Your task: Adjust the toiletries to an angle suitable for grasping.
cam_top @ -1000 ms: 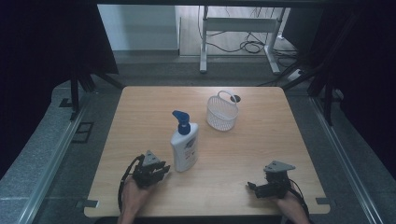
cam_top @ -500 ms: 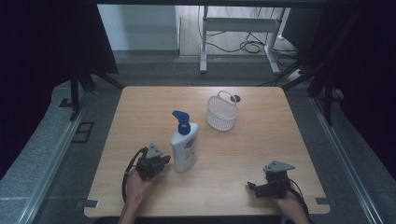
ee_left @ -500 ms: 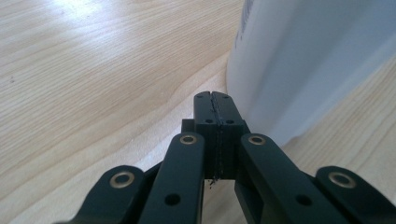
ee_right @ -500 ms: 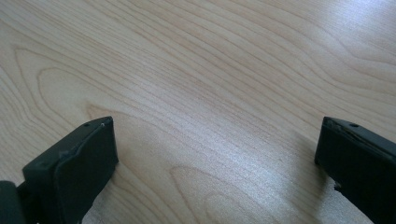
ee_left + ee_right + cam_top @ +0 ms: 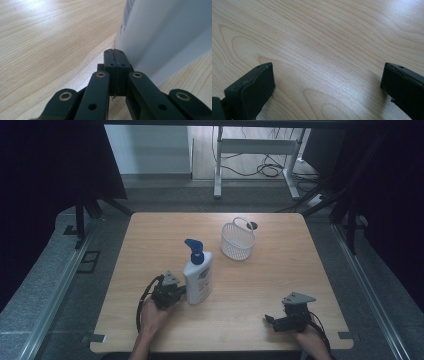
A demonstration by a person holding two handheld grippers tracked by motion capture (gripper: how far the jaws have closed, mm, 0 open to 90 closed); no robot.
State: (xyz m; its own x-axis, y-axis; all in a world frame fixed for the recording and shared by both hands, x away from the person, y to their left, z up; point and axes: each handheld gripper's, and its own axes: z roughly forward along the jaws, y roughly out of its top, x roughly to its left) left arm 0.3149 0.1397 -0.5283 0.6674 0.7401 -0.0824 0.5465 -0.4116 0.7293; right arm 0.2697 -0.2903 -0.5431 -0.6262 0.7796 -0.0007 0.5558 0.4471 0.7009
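A white pump bottle (image 5: 198, 277) with a blue pump head (image 5: 194, 250) stands upright near the middle of the wooden table (image 5: 260, 285). My left gripper (image 5: 176, 292) sits just left of the bottle's base, jaws pressed together with nothing between them. In the left gripper view the shut tips (image 5: 115, 53) rest right beside the bottle's white wall (image 5: 165, 32). My right gripper (image 5: 270, 319) lies near the table's front right, jaws spread wide over bare wood (image 5: 327, 63). A white mesh basket (image 5: 238, 240) with a loop handle stands behind the bottle to the right.
A small dark round thing (image 5: 252, 225) lies behind the basket. Beyond the table's far edge stand a metal frame's legs (image 5: 218, 165) and loose cables (image 5: 267, 169) on the floor. Dark curtains hang on both sides.
My left gripper has slid right and forward until its tips reach the bottle's base. The right gripper has hardly moved.
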